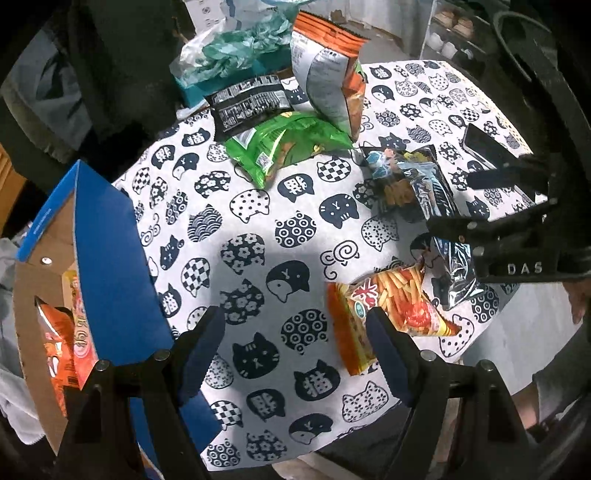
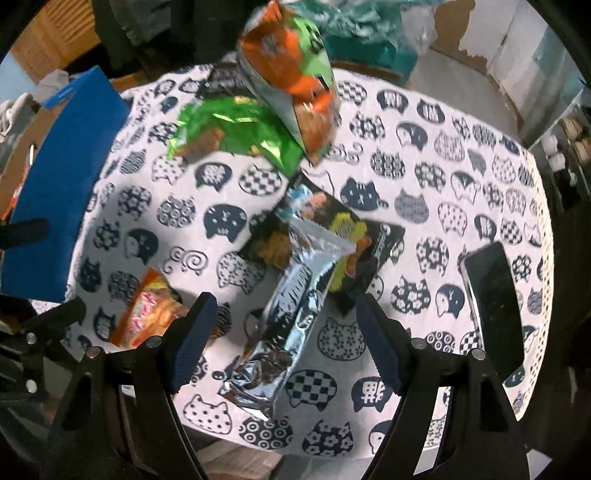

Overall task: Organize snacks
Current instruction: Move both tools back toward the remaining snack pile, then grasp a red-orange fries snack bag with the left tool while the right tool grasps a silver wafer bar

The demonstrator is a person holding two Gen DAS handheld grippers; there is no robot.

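Note:
Snack bags lie on a cat-print tablecloth (image 1: 258, 229). A green bag (image 1: 284, 146), a black bag (image 1: 247, 101) and an upright orange bag (image 1: 328, 77) sit at the far side. A dark silver bag (image 2: 291, 295) lies in front of my open right gripper (image 2: 284, 325), between its fingers, untouched. An orange fries bag (image 1: 388, 310) lies near my open, empty left gripper (image 1: 295, 347). The right gripper also shows in the left wrist view (image 1: 480, 199). A blue cardboard box (image 1: 107, 258) at the left holds orange snack packs (image 1: 59, 343).
A black phone (image 2: 495, 302) lies at the table's right edge. A teal tissue box with plastic wrap (image 1: 229, 62) stands behind the snacks. Shelves with shoes (image 1: 450, 33) are at the far right. The table edge is close below both grippers.

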